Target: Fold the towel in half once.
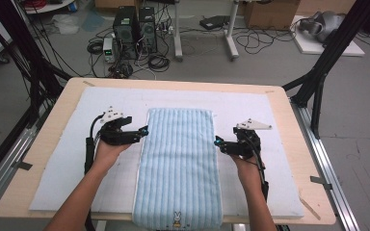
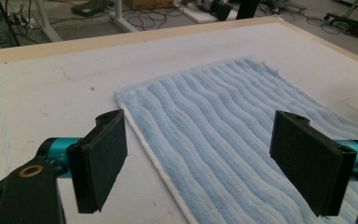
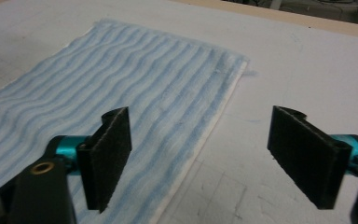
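Both grippers, left [image 1: 143,131] and right [image 1: 218,142], gape wide, holding nothing, straddling the towel [image 1: 178,163] edges. Risk: jaws pinch only the top layer, or drag it askew.

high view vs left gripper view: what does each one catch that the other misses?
High view alone: both hands, the right gripper at the towel's right edge, the small rabbit emblem on the towel's near end, which overhangs the table, and the black computer towers on the floor.

Left gripper view alone: a close look at the left gripper, its black padded jaws wide apart, straddling the towel's long white-trimmed edge.

Both: the light blue ribbed towel lying flat on the white table mat.
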